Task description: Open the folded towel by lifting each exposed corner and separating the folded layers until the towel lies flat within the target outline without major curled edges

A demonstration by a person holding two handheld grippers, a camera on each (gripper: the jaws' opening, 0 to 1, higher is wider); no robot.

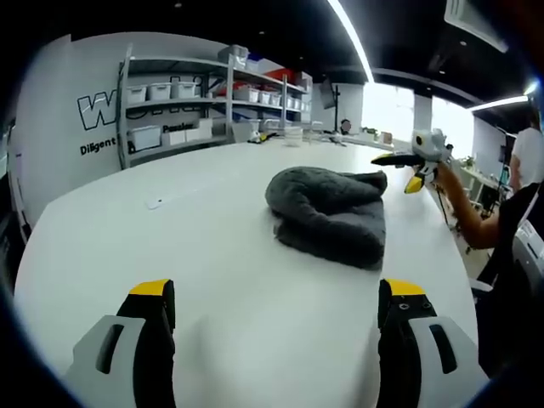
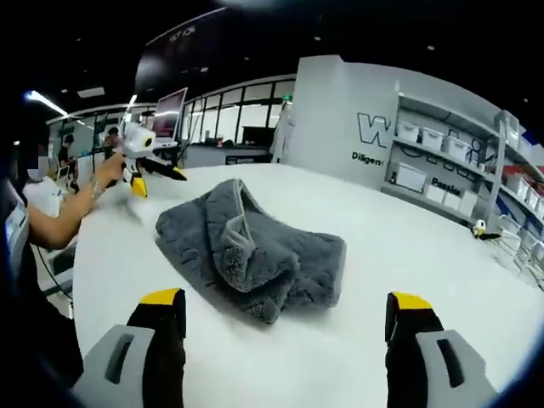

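A grey towel [image 1: 330, 212] lies bunched and folded on a white table [image 1: 170, 246], roughly at the table's middle, with its layers rolled over one another and a thick fold running along its top in the right gripper view [image 2: 251, 246]. Nothing rests on the towel and nothing stands between it and either gripper. The left gripper [image 1: 276, 319] hangs above the table on the near side of the towel, well apart from it, its 2 yellow-tipped jaws spread wide with nothing between them. The right gripper [image 2: 285, 327] is likewise short of the towel, jaws spread wide and holding nothing; in the left gripper view it shows beyond the towel at the table's far edge [image 1: 416, 161], held in a person's hand [image 1: 442, 174]. Behind the towel, against a grey wall with lettering [image 1: 98, 110], stands a metal shelf rack [image 1: 212, 102] carrying several white bins [image 1: 144, 136]; what is in them cannot be told. Small items sit on the far end of the table near the rack, too small to tell. A seated person [image 2: 38, 183] shows past the table edge.
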